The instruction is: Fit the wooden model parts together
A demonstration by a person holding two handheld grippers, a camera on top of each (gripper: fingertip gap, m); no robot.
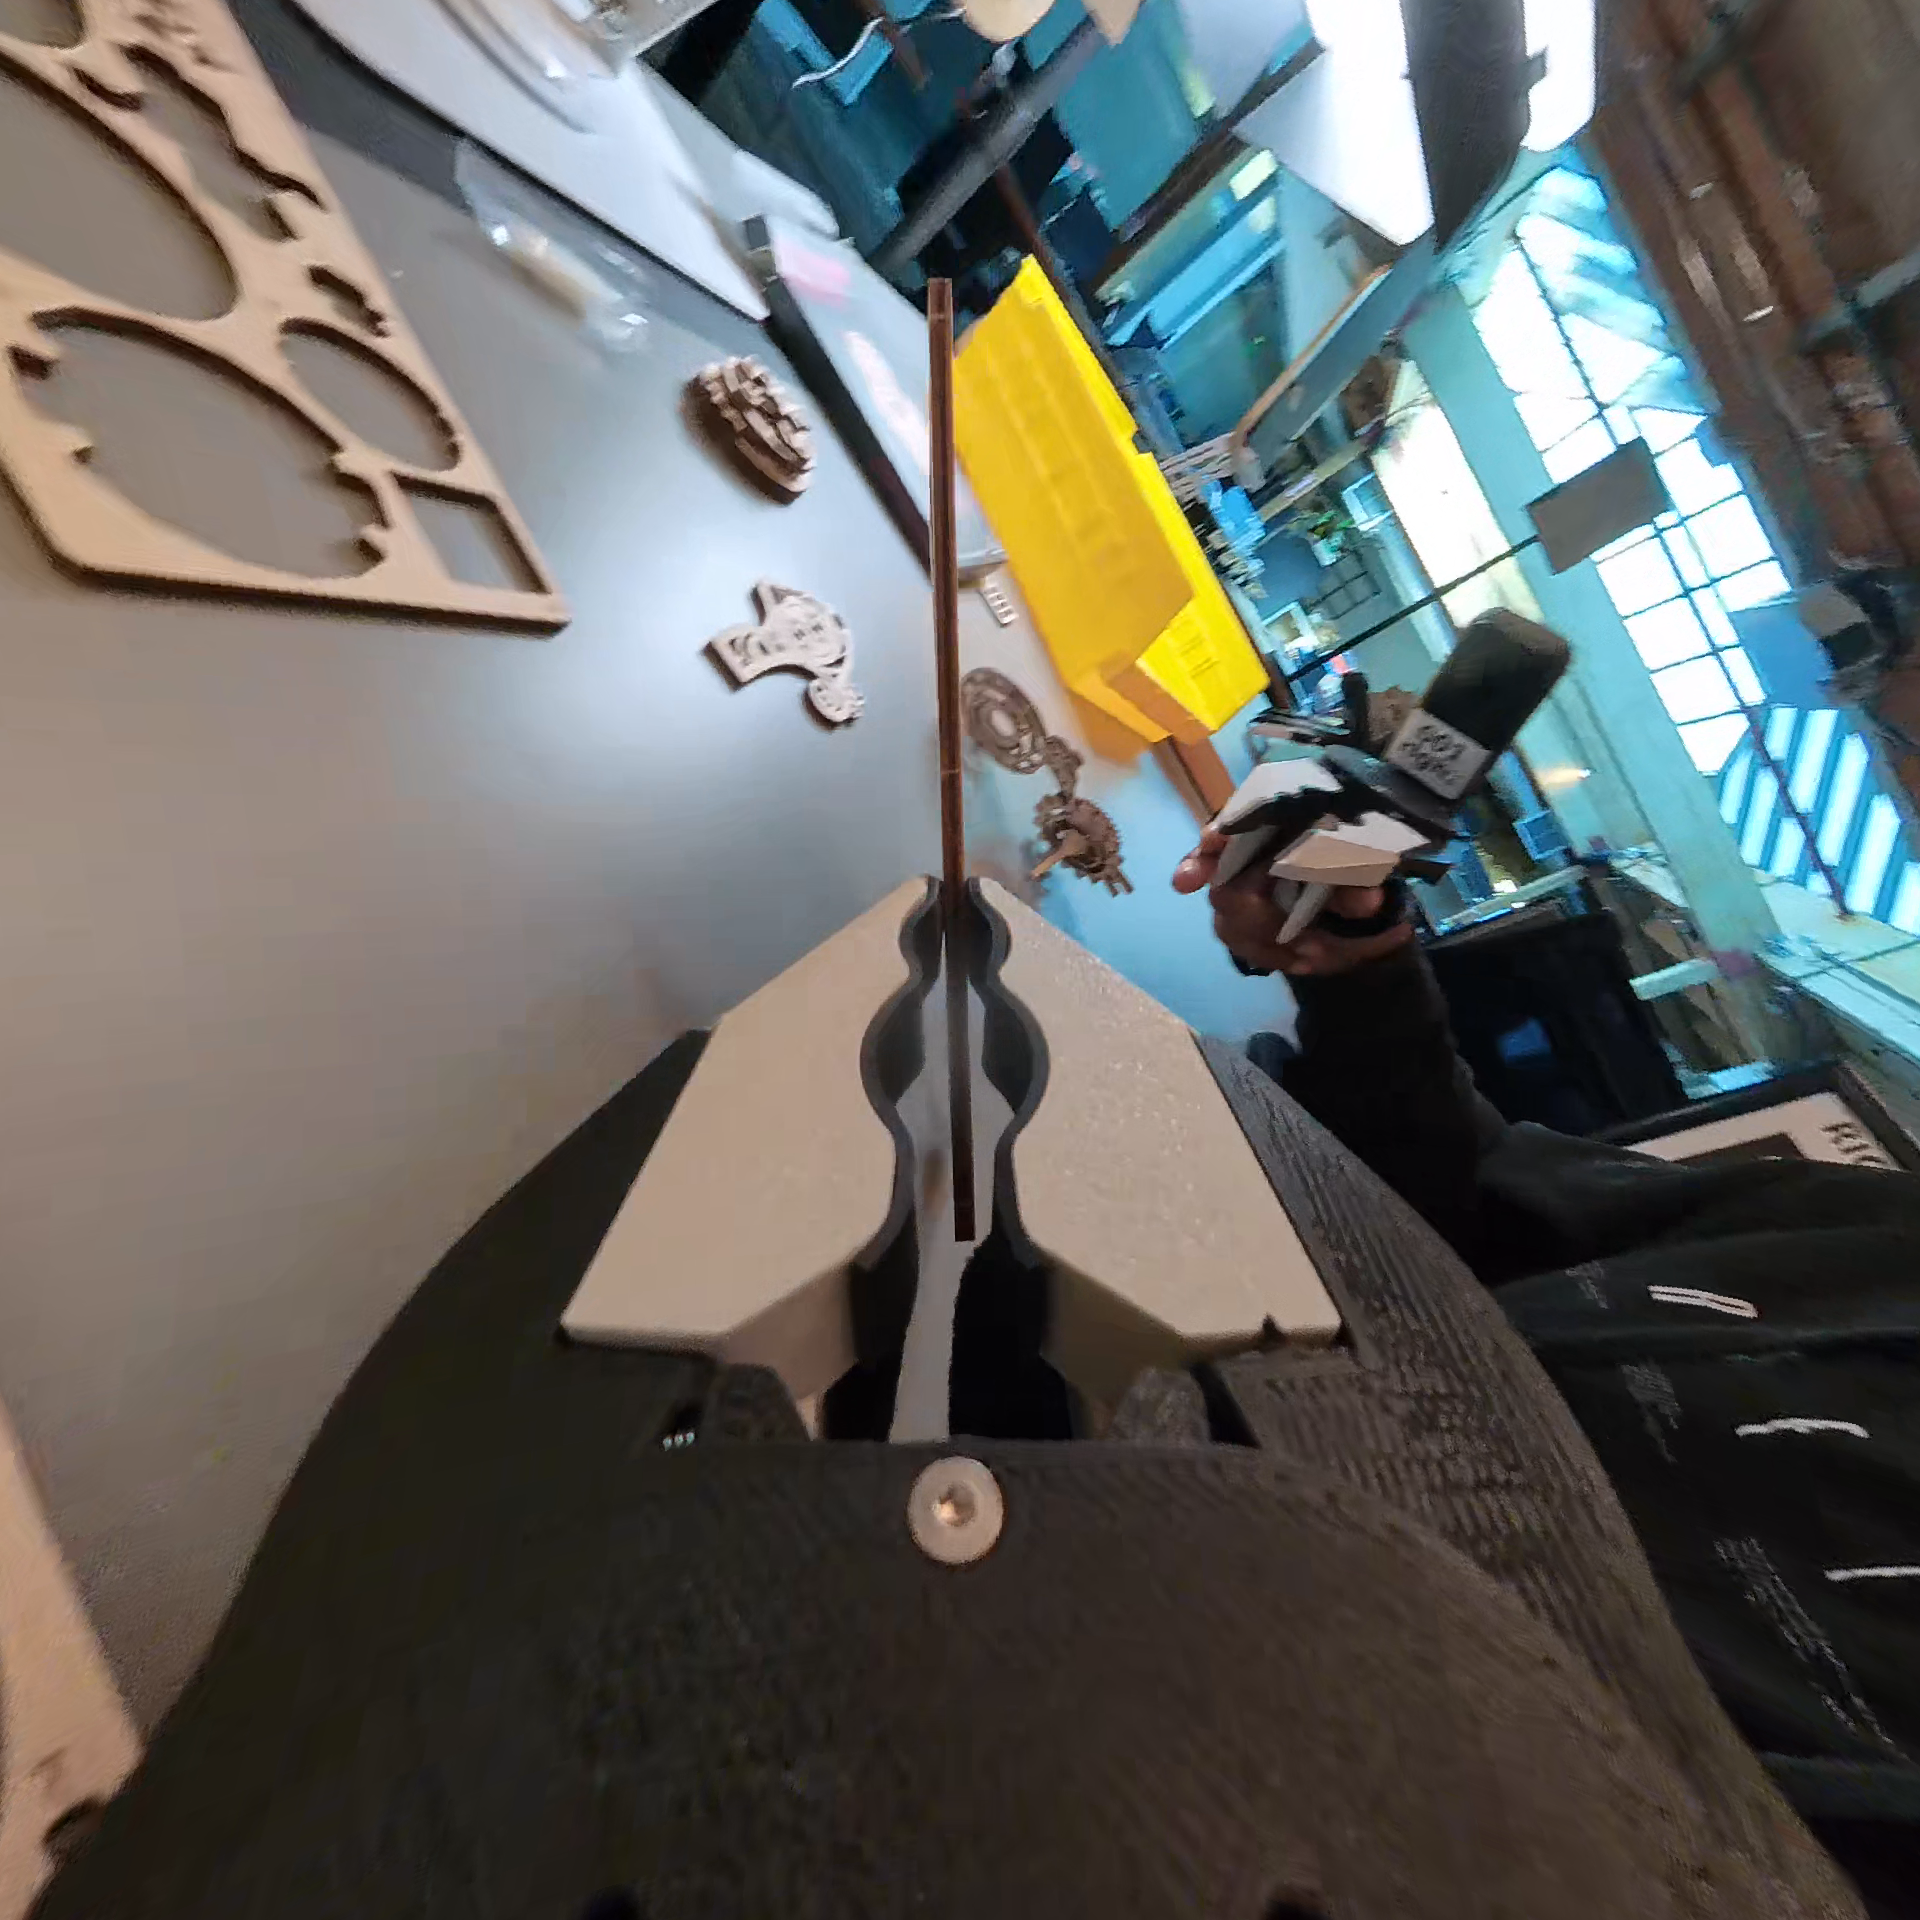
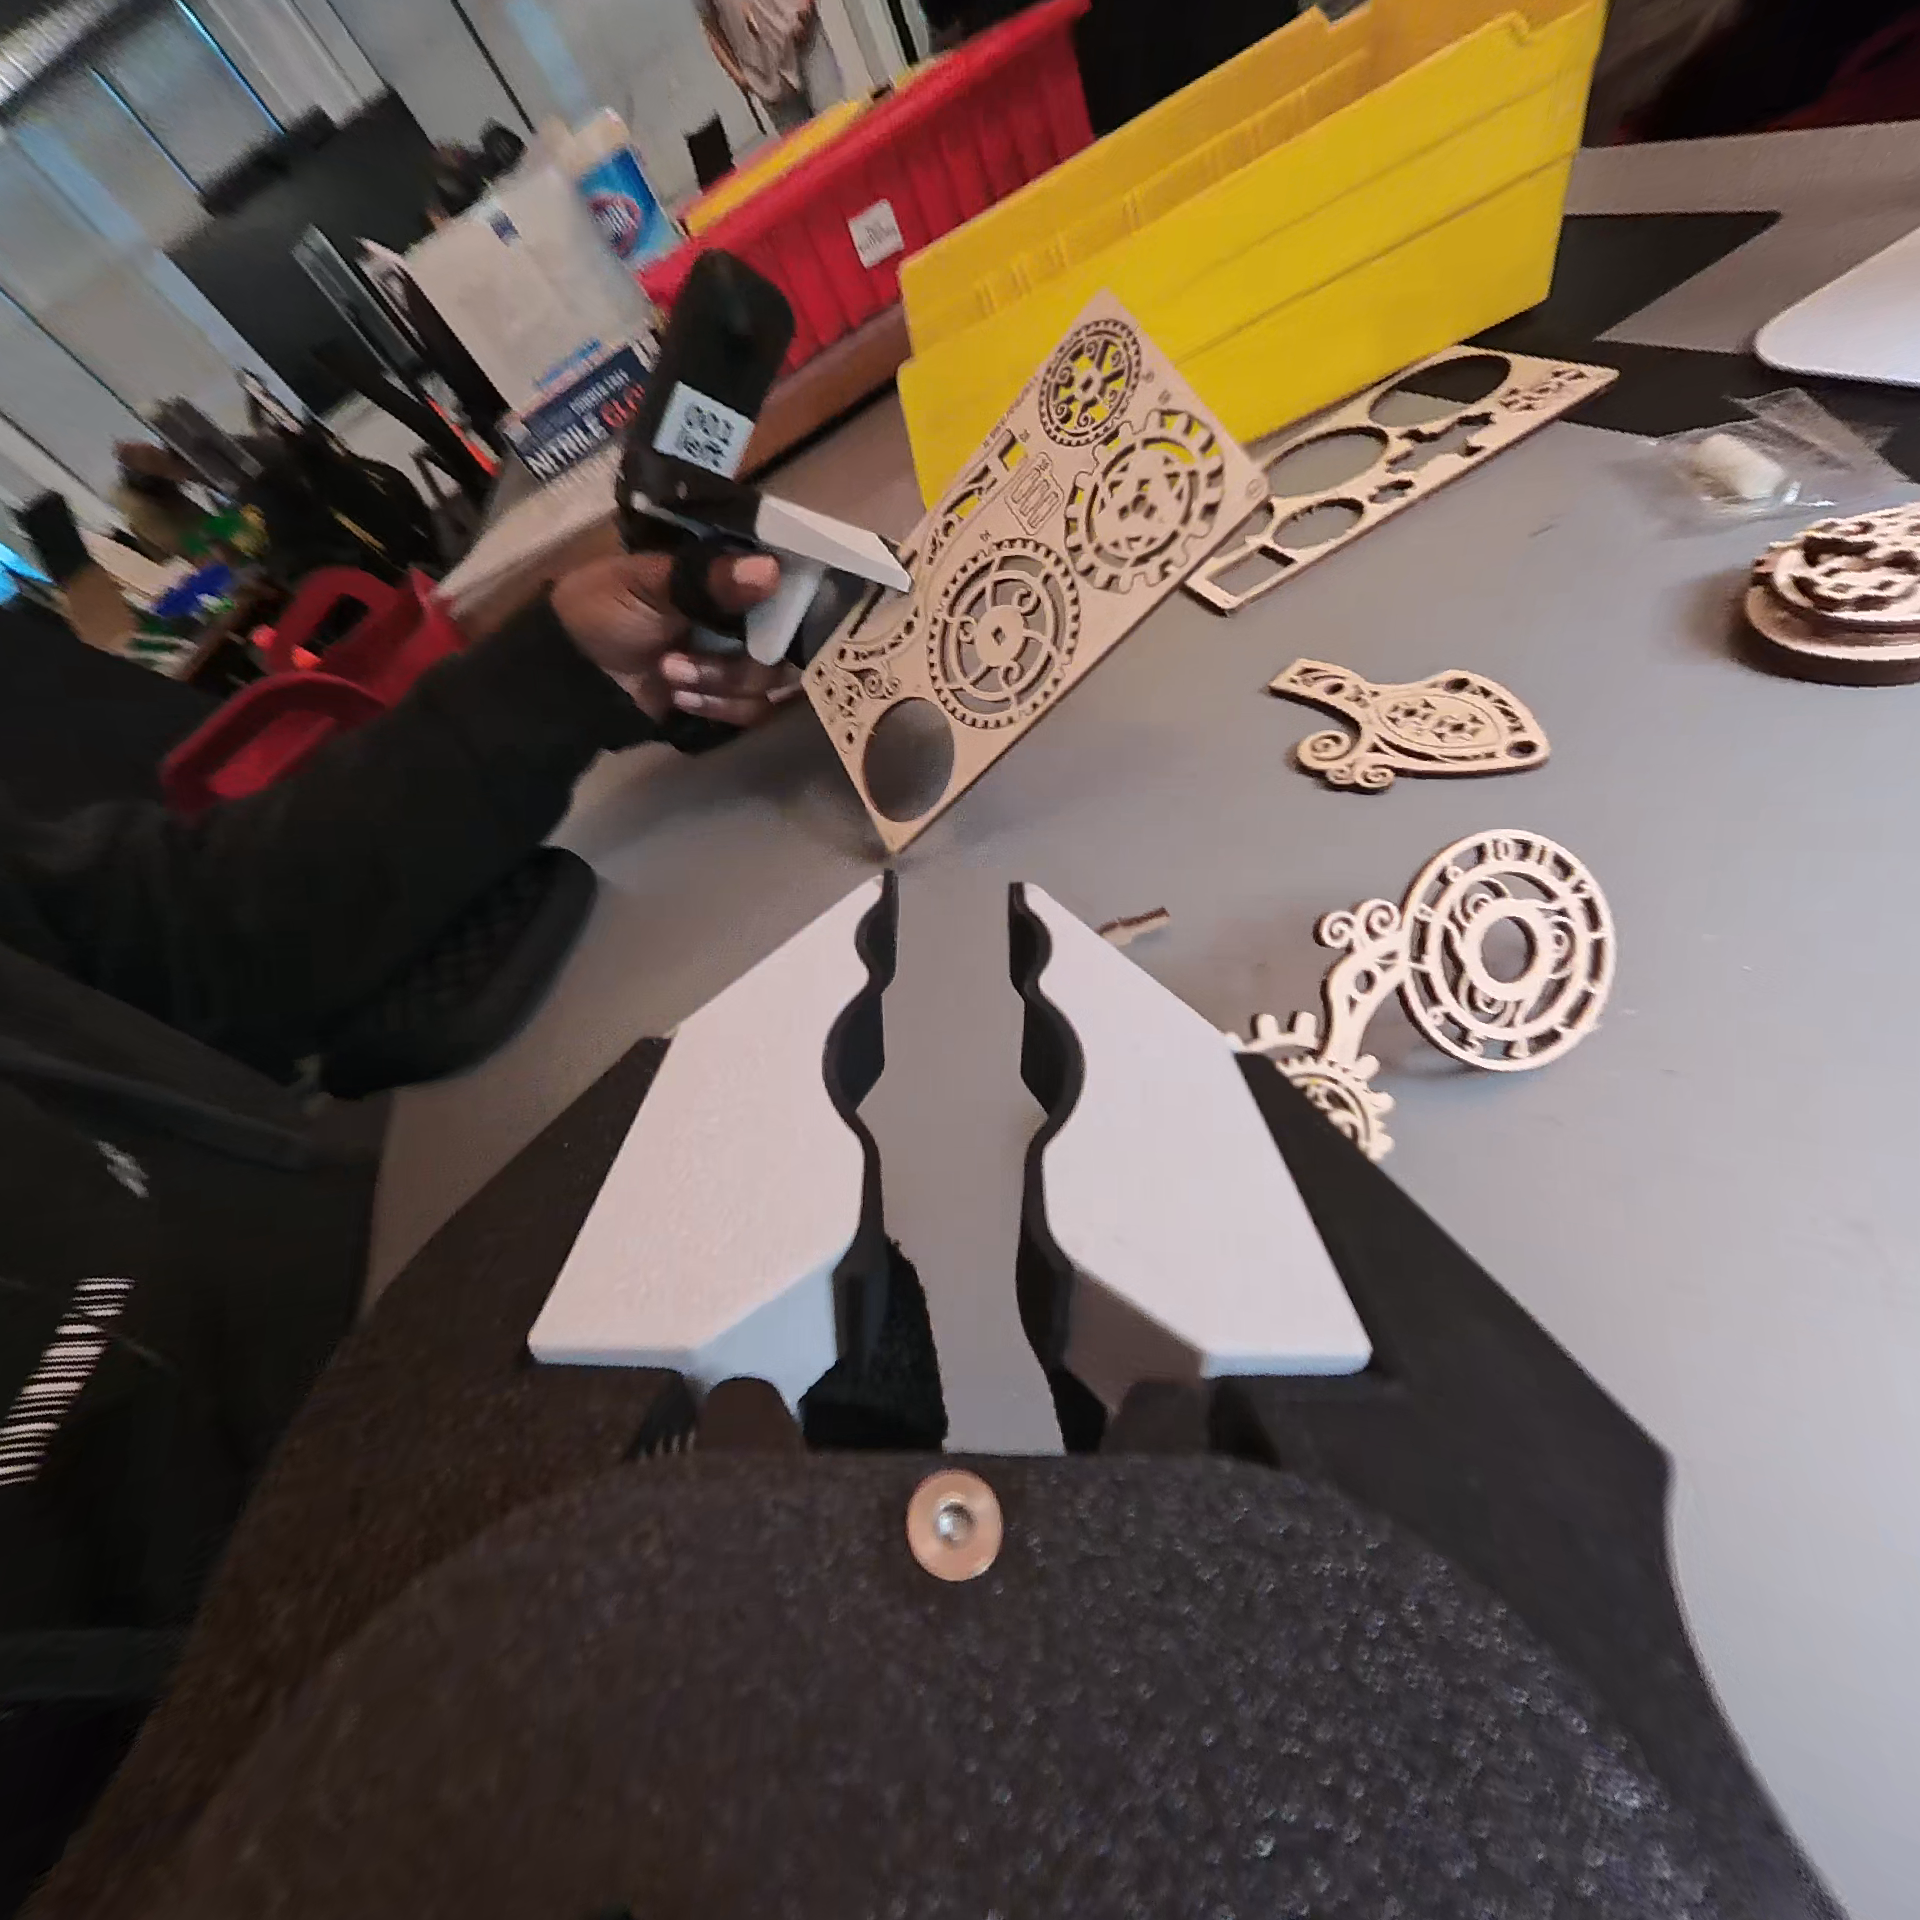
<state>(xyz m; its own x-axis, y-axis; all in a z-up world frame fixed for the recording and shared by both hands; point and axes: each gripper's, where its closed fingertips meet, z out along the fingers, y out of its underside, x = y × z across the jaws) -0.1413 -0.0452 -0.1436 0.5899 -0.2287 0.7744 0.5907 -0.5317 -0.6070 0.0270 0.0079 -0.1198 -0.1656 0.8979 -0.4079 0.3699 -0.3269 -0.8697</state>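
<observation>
My left gripper [image 1: 951, 883] is shut on a thin wooden part sheet [image 1: 943, 623], seen edge-on in the left wrist view. In the right wrist view the left gripper [image 2: 894, 571] holds that sheet [image 2: 1039, 582], cut with gear shapes, tilted, its lower corner near the grey table [image 2: 1558, 1299]. My right gripper [image 2: 951, 904] is open and empty, just in front of that corner; it also shows in the left wrist view [image 1: 1252, 847]. Loose on the table lie a dial piece [image 2: 1496, 966], an ornate flat piece [image 2: 1413, 732], a stacked gear assembly [image 2: 1839, 613] and a small peg [image 2: 1138, 923].
A yellow bin [image 2: 1299, 208] stands behind the held sheet, with a red bin [image 2: 883, 197] beyond it. An emptied wooden sheet frame [image 2: 1403, 457] lies by the yellow bin. A clear plastic bag [image 2: 1745, 468] lies at the far right. A person's dark sleeve [image 2: 364, 831] rests at the left. From my right tips it is roughly 10 centimetres to the dial piece [image 2: 1496, 966]; from my left, 20 centimetres.
</observation>
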